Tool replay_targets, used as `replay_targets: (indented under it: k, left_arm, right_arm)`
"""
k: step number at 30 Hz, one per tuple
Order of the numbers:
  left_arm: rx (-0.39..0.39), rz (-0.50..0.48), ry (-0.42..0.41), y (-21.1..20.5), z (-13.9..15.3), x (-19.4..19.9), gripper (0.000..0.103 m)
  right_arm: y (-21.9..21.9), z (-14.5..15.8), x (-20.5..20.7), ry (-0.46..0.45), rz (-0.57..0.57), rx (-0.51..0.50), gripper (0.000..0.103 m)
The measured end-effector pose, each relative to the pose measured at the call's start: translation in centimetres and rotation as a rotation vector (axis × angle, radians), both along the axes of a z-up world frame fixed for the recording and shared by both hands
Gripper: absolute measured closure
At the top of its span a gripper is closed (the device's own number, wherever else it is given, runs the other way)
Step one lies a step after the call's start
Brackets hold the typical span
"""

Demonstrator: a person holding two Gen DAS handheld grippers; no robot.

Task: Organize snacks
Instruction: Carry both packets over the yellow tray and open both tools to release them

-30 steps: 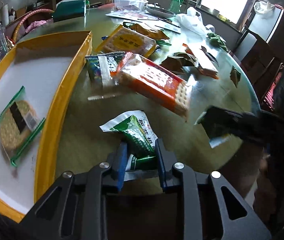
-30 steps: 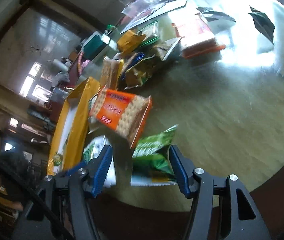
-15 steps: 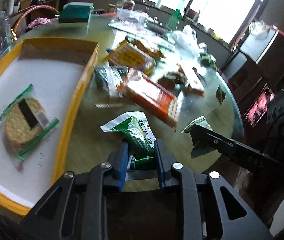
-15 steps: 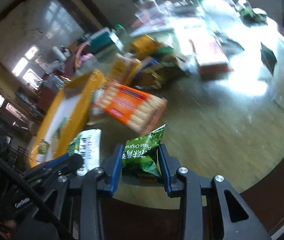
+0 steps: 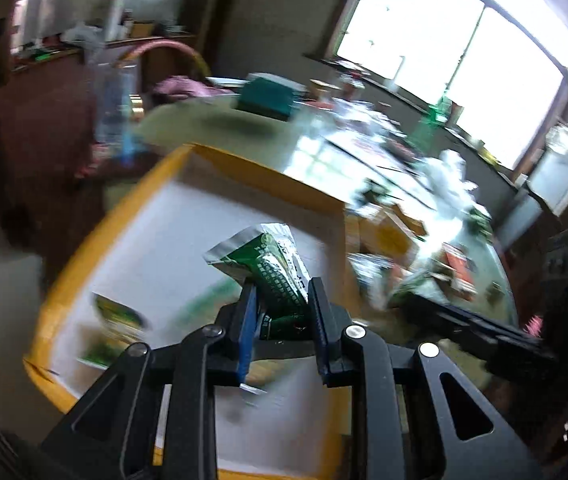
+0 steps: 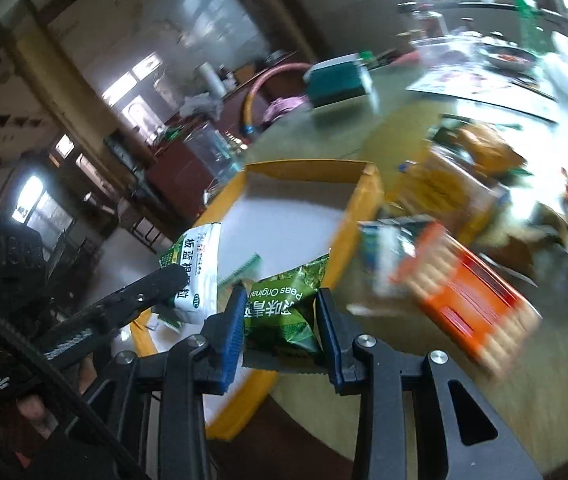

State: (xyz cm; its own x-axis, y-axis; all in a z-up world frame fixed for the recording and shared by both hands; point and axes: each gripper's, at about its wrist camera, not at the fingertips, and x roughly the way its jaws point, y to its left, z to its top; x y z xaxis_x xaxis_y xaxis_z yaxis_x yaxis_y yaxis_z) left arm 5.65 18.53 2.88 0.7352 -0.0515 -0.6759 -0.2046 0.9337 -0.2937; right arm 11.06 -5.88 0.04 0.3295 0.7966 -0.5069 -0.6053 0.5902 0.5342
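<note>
Left tongs (image 5: 280, 320) pinch a green sachet (image 5: 276, 268); right tongs (image 6: 278, 320) pinch a pea packet (image 6: 284, 304). Thin corner grips could slip short of the yellow tray (image 6: 360, 216).

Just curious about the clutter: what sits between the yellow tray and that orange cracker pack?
In the right wrist view, a blurred blue-and-white snack packet lies between the yellow tray and the orange cracker pack.

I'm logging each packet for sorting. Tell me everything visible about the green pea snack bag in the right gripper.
The green pea snack bag is a small glossy foil packet with white lettering reading "Peas Original" upside down. It looks puffed, with a serrated sealed edge at the bottom. The right gripper is shut on it, holding it above the near rim of the yellow-sided tray.
</note>
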Motion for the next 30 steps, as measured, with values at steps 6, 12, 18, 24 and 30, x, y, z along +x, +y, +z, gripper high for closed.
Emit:
replay_targets:
  k: [6, 12, 18, 24, 30]
  left_arm:
    - [0.005, 0.076, 0.039, 4.8, -1.5, 1.8, 0.077]
    - [0.003, 0.063, 0.081, 6.5, -3.2, 3.1, 0.077]
    - [0.026, 0.068, 0.126, 7.0, -4.3, 4.0, 0.076]
    - [0.037, 0.078, 0.154, 7.2, -5.1, 4.3, 0.076]
    - [0.042, 0.087, 0.173, 7.0, -5.3, 4.3, 0.071]
  right_arm:
    - [5.7, 0.5, 2.1, -0.008, 0.055, -0.039, 0.068]
    - [10.2, -1.7, 4.4, 0.025, 0.055, -0.129, 0.068]
    - [11.9, -2.5, 4.4, 0.0, 0.051, -0.2, 0.068]
    - [12.3, -3.1, 4.1, -0.009, 0.041, -0.232, 0.066]
    - [12.2, -2.8, 3.4, -0.052, 0.05, -0.247, 0.065]
